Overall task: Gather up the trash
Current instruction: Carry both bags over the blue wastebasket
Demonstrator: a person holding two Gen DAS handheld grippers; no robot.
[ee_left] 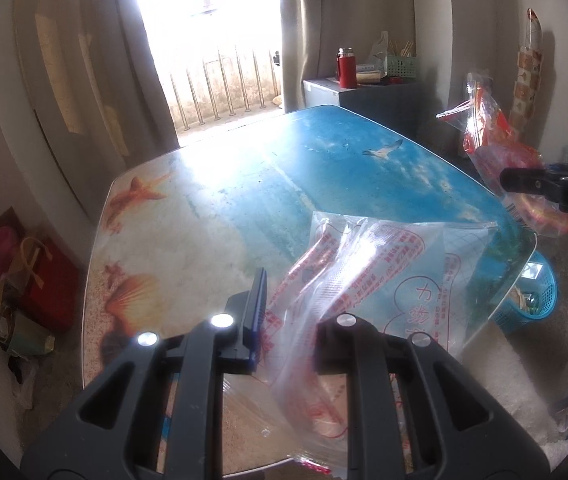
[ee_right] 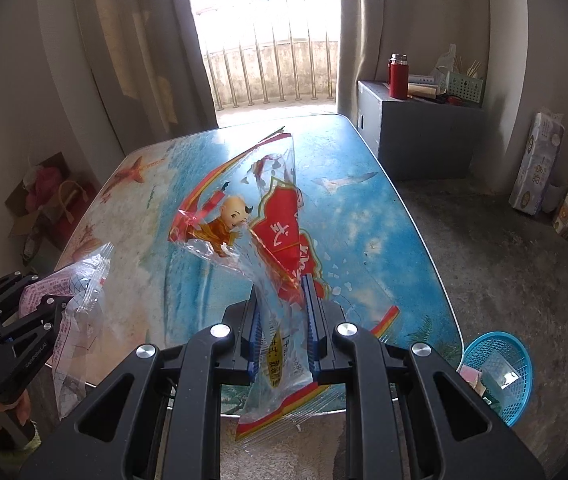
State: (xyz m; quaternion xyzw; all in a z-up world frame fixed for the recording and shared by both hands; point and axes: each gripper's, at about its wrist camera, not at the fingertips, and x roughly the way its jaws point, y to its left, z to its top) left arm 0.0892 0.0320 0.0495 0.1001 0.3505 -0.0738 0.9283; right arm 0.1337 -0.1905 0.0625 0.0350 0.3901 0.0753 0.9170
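Above the beach-print table [ee_right: 384, 240]: left gripper [ee_left: 290, 320], jaws clamped on a clear bag with red print [ee_left: 368, 280], held over the table's near edge; right gripper [ee_right: 281, 320], jaws clamped on a red cartoon-printed wrapper [ee_right: 279, 232], likewise lifted. Blue basket [ee_right: 520, 384] on the floor beside the table's near right corner.

The table [ee_right: 384, 240] top lies bare across mid-frame. At lower right, the blue basket [ee_right: 518, 364] stands on open floor; the grey cabinet [ee_right: 424, 136] blocks the upper right.
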